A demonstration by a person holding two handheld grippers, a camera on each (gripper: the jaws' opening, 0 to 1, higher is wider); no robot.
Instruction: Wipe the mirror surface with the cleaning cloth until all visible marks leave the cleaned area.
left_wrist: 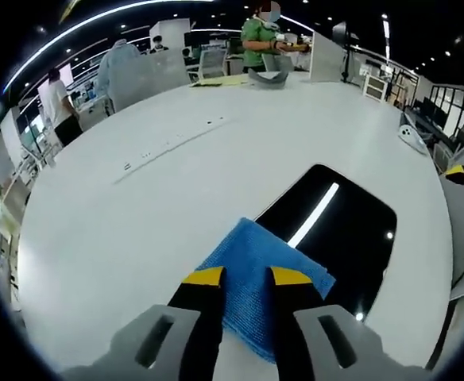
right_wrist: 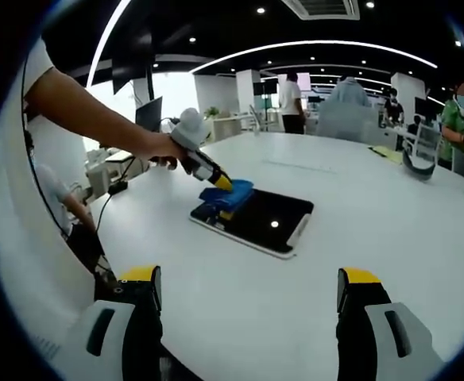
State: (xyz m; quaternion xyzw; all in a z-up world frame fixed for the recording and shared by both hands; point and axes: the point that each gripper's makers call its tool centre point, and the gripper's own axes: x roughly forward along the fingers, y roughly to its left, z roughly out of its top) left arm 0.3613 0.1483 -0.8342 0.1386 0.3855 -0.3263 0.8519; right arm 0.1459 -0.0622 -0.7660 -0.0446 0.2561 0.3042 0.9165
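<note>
Mirror (left_wrist: 335, 230) lies flat on the white bench (left_wrist: 176, 182), a dark rounded rectangle reflecting a ceiling light strip. The blue cleaning cloth (left_wrist: 252, 274) covers its near corner in the left gripper view, pressed there by the left gripper (left_wrist: 245, 276), whose jaws stand narrow with cloth between the yellow tips. The right gripper (right_wrist: 248, 282) hovers well apart over bare bench, jaws wide and empty; its view shows a hand (right_wrist: 164, 149) steering the left gripper. To wipe well, the cloth should probably stay flat under steady pressure, sweeping overlapping passes across the uncovered glass. No brand, label or writing can be read.
</note>
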